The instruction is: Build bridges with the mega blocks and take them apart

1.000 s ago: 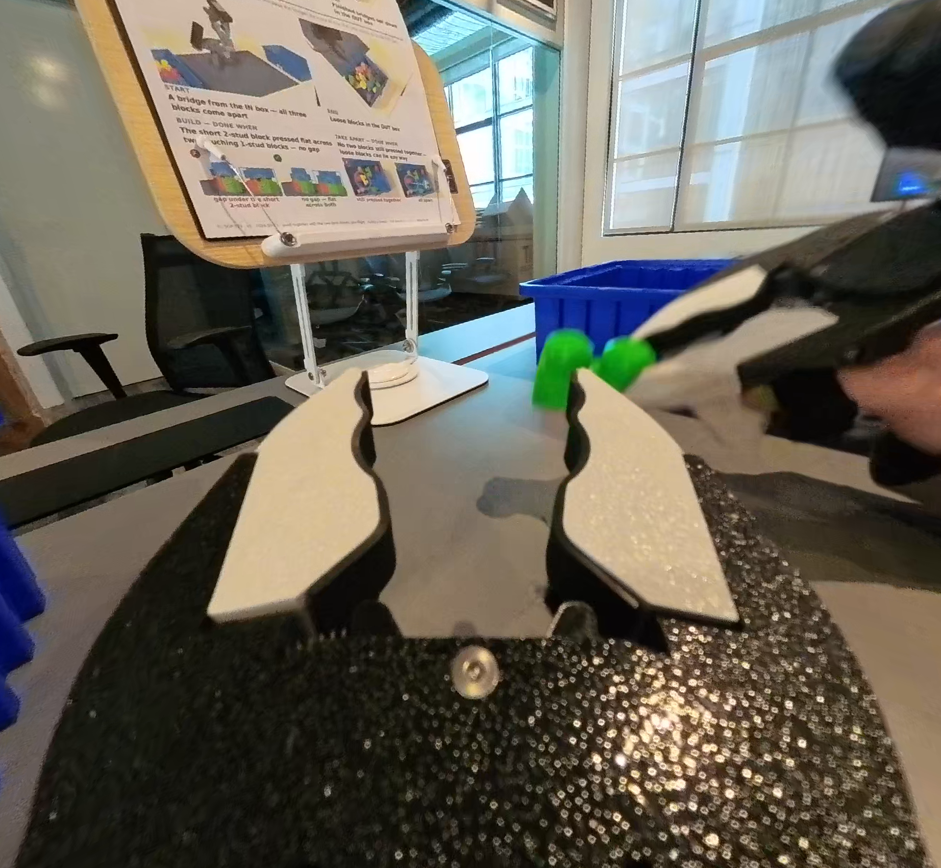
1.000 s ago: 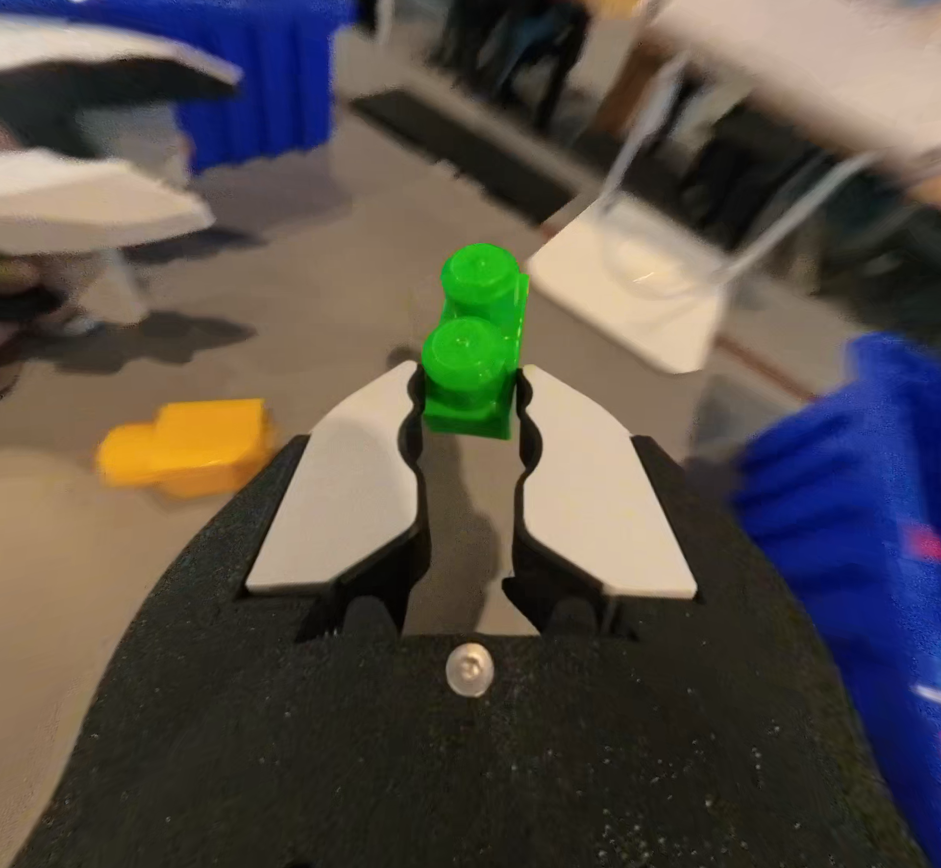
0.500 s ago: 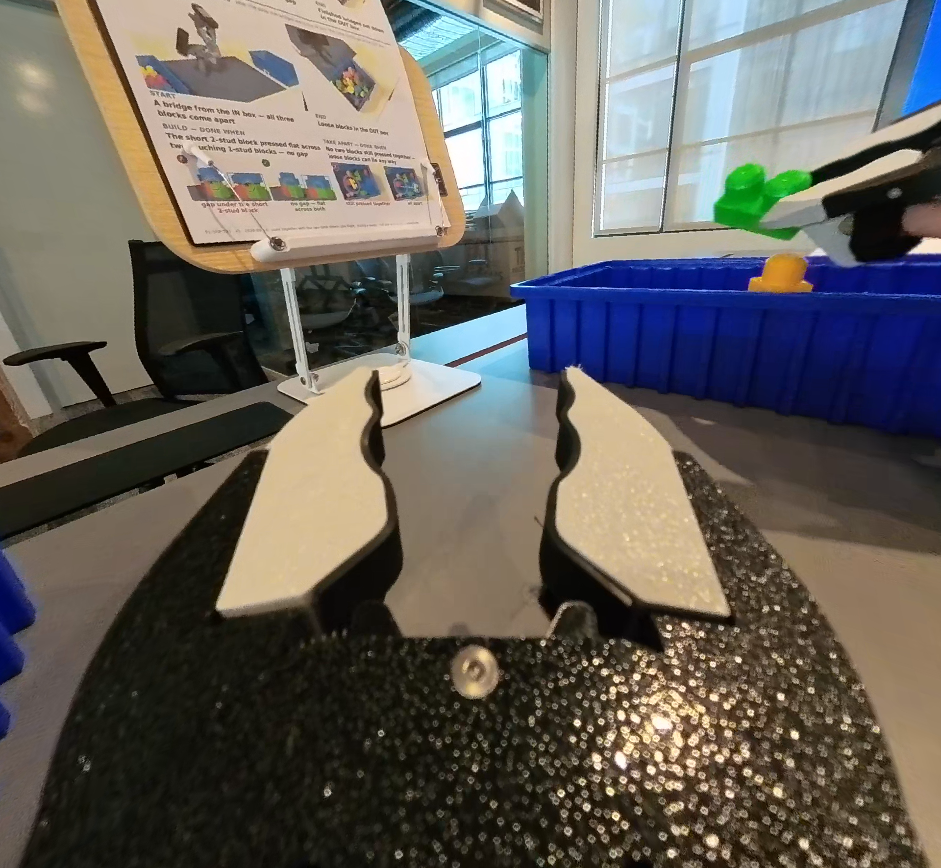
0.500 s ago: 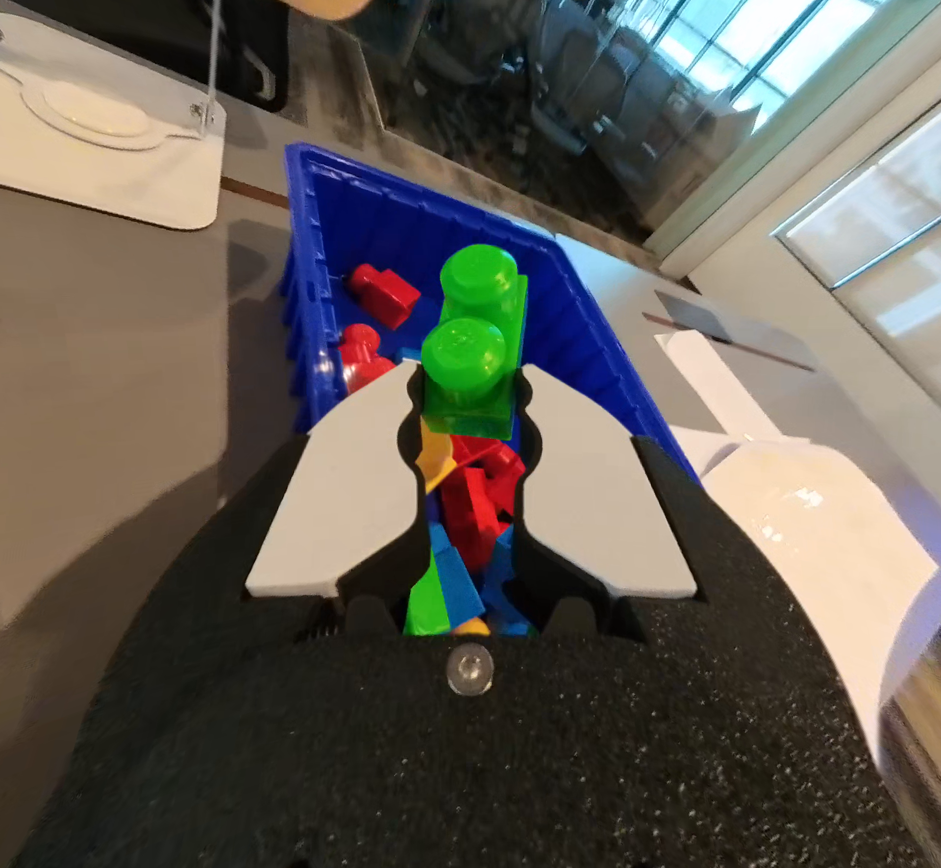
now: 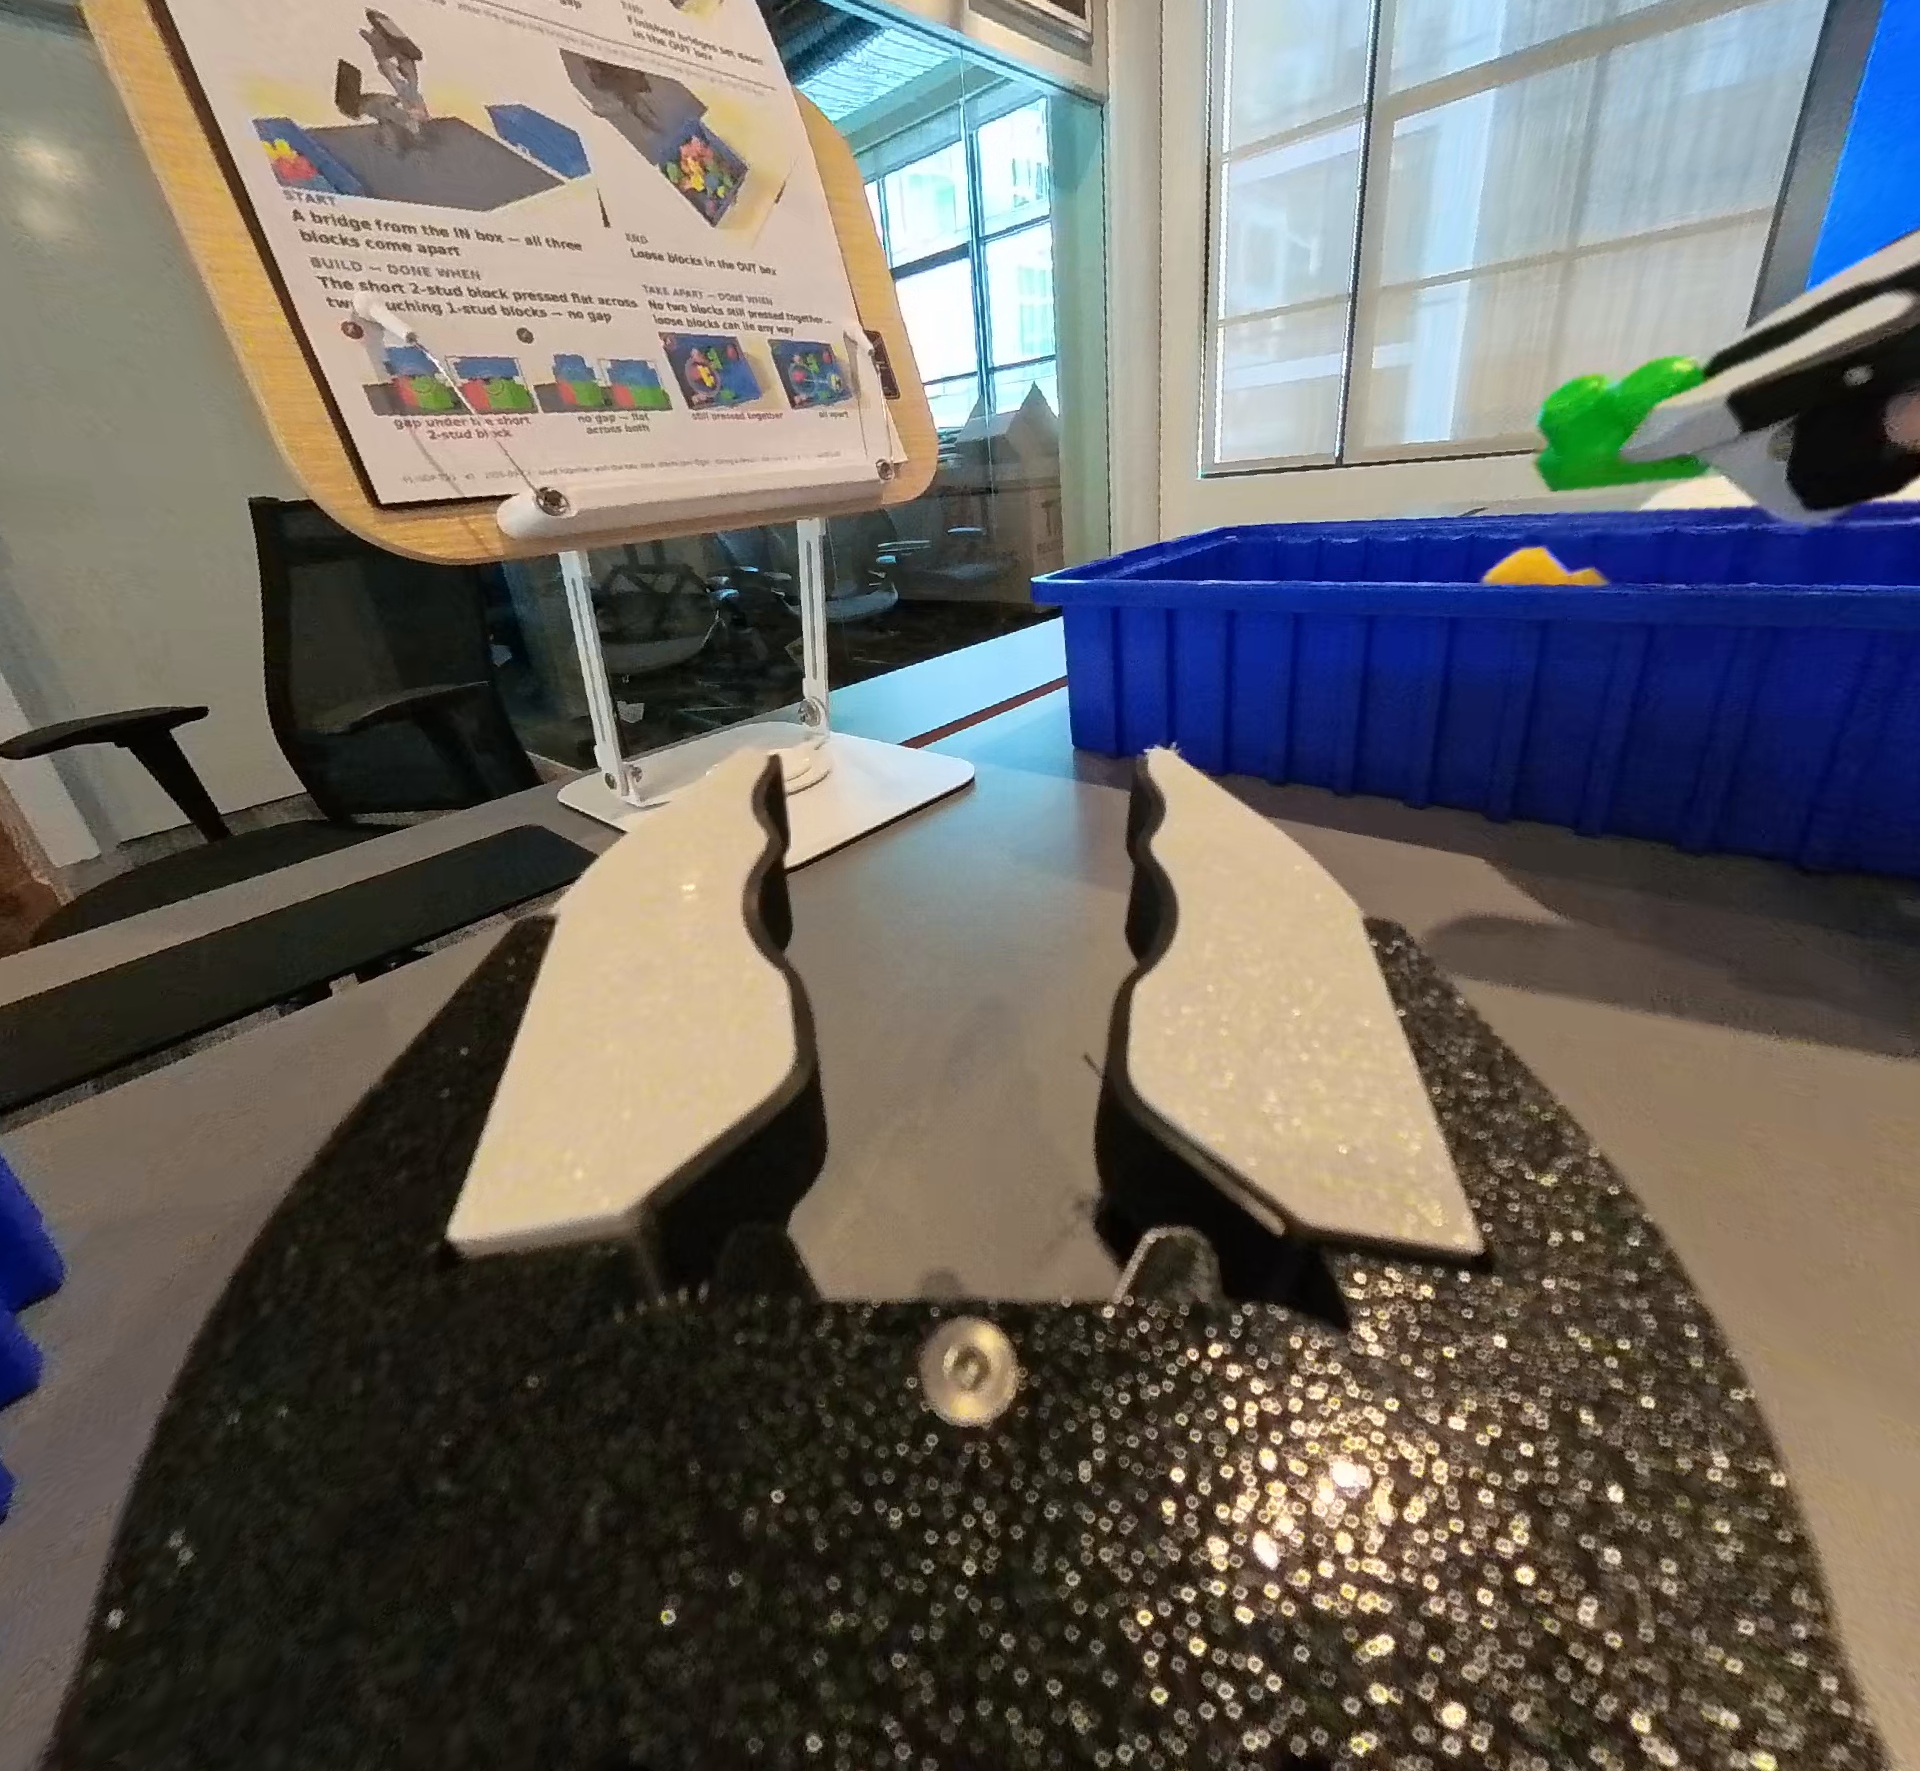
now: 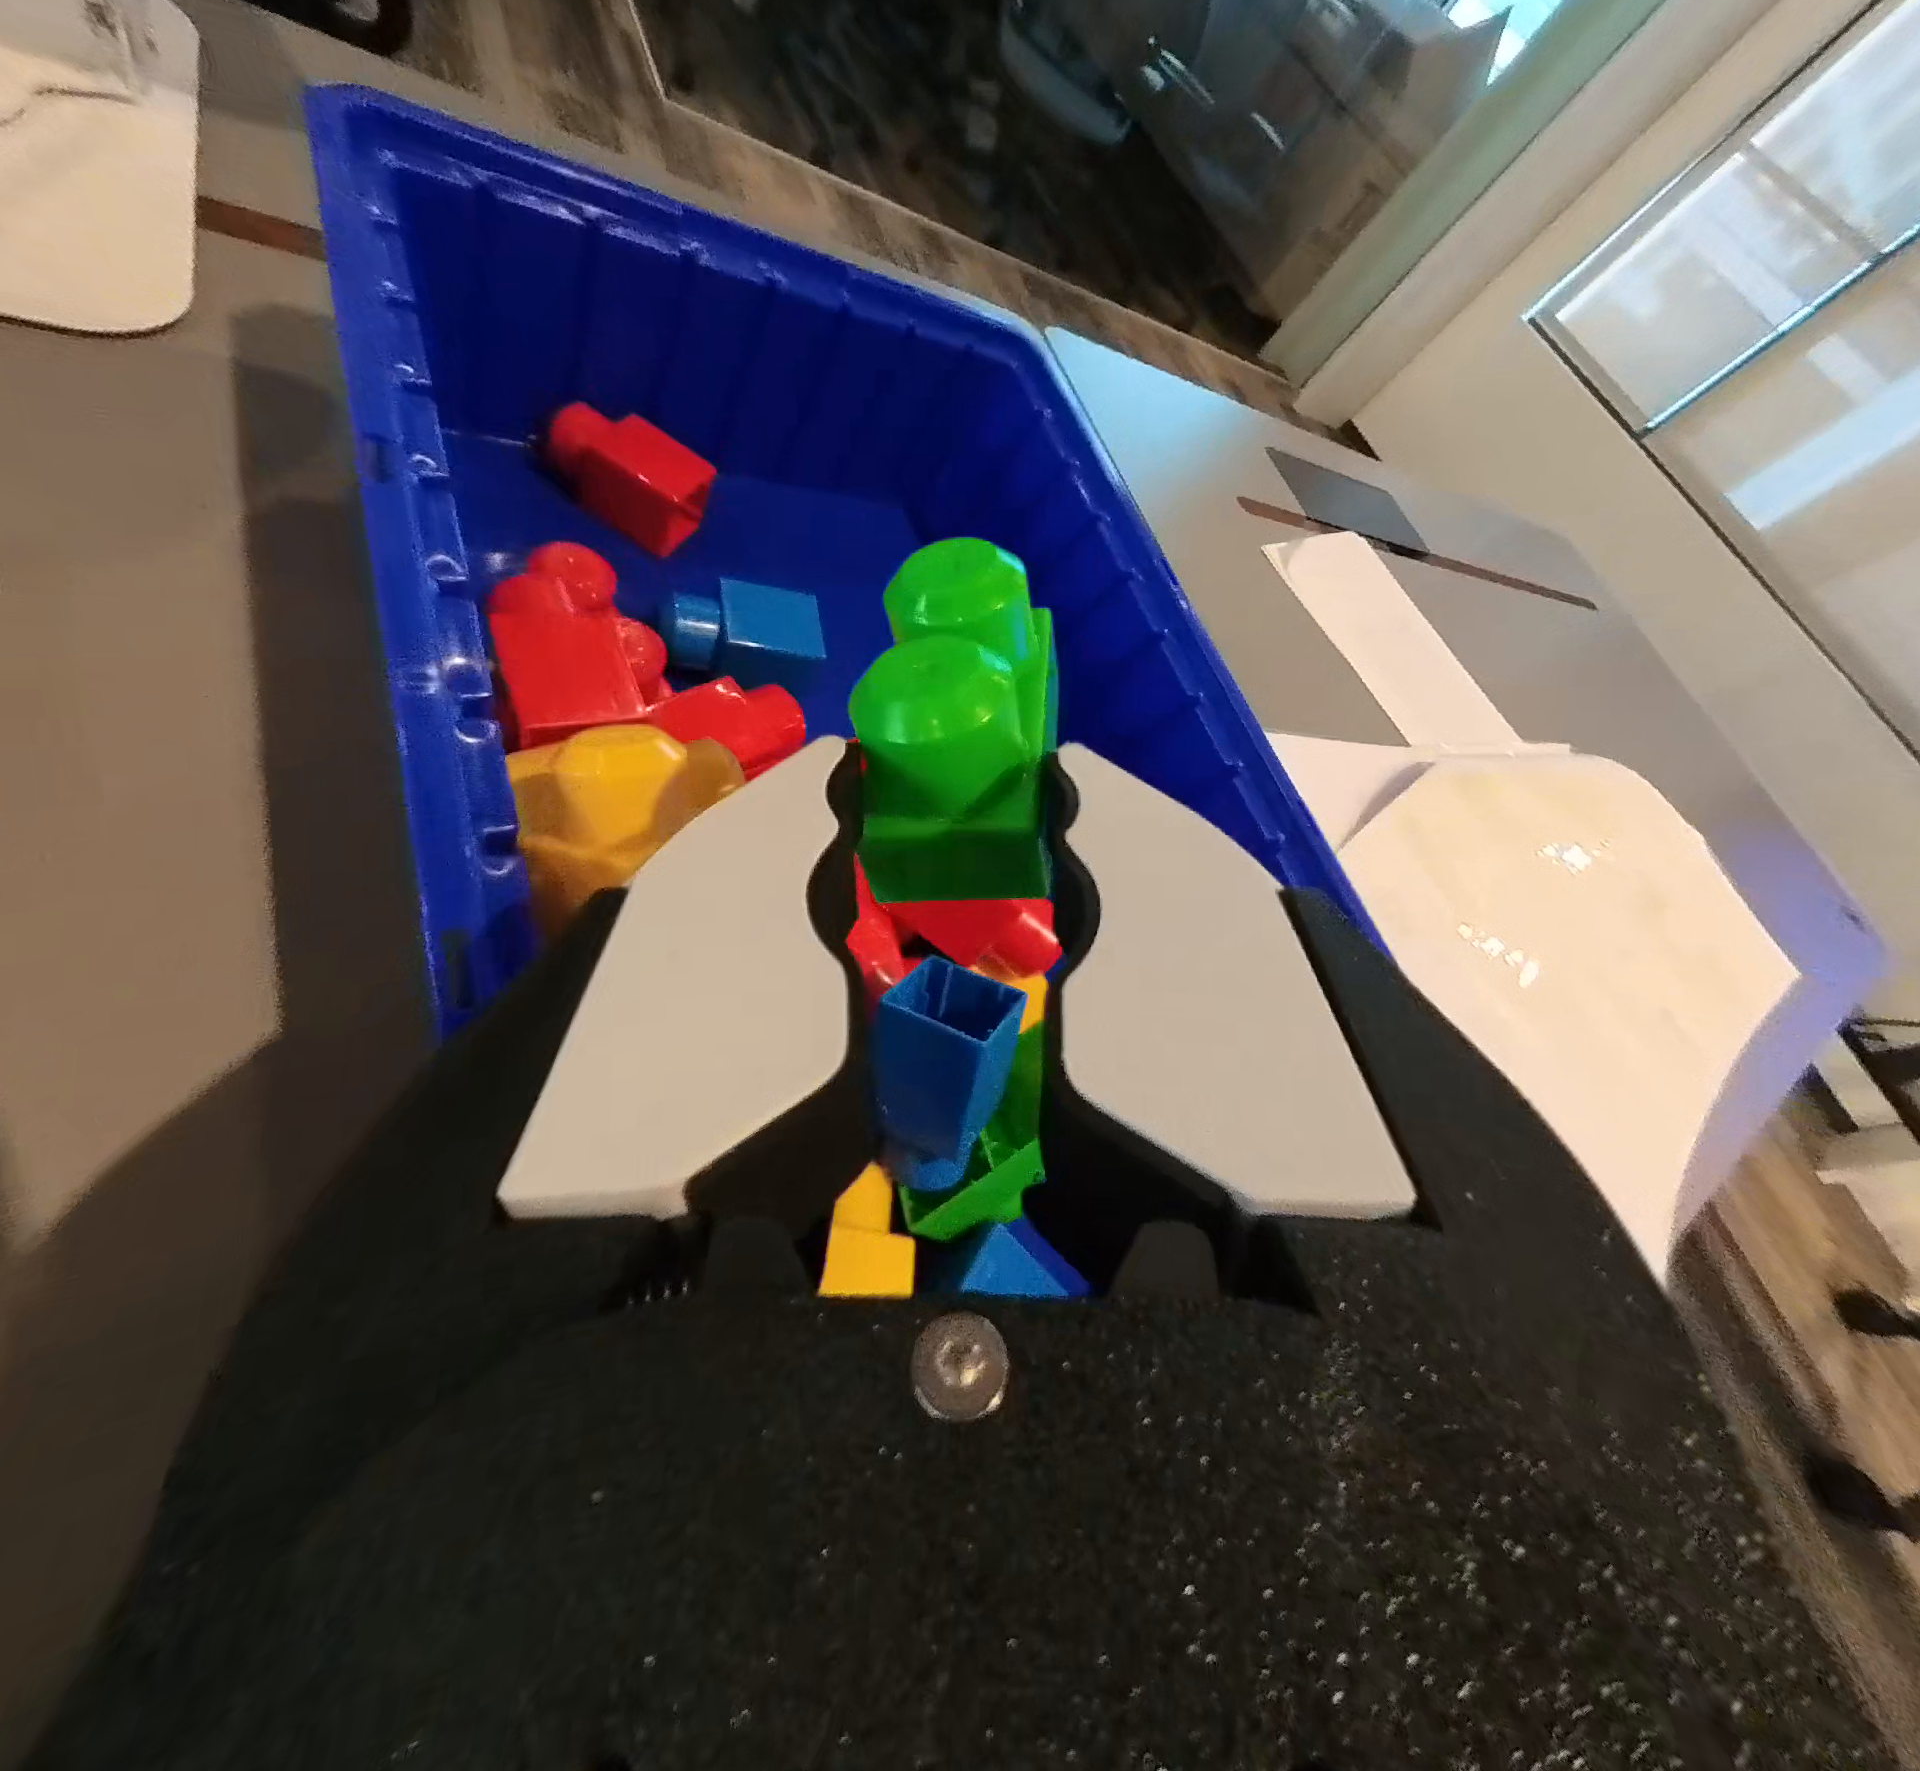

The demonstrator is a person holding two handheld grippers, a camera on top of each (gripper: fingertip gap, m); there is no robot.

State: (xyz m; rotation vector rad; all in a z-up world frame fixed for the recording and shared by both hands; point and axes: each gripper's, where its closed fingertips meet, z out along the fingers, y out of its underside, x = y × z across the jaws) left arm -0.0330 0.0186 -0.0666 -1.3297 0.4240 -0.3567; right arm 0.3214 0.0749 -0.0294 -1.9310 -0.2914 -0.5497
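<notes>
The right tongs (image 6: 951, 765) pinch a green two-stud block (image 6: 951, 734) by its base, studs pointing forward, holding it in the air above a blue bin (image 6: 665, 287) of loose blocks. The grip on the lower body leaves the studs free and, by the look of it, lets the block fall cleanly once the tongs spread. Directly beneath lie red blocks (image 6: 592, 651), a yellow block (image 6: 613, 786) against the near-left wall, a small blue block (image 6: 748, 625) on its side and another blue block (image 6: 940, 1056) with its hollow end turned up. None appear joined, which suggests this bin collects pieces after a bridge is taken apart.

From the left wrist view, the same green block (image 5: 1605, 428) hangs above the bin's rim (image 5: 1351, 558), clear of the wall, with a yellow block (image 5: 1538, 568) just showing over the edge. The left tongs (image 5: 956, 776) are spread wide and hold nothing, hovering low over the grey worktop (image 5: 956, 942) and well apart from the bin, apparently waiting out of the way.

An instruction sheet on a wooden board (image 5: 156, 111) stands on its white stand (image 5: 862, 786) at the back of the worktop, tilted towards the person for reference.

The likely next step is a release over the bin; the risk looks small, perhaps a bounce off the piled blocks.
</notes>
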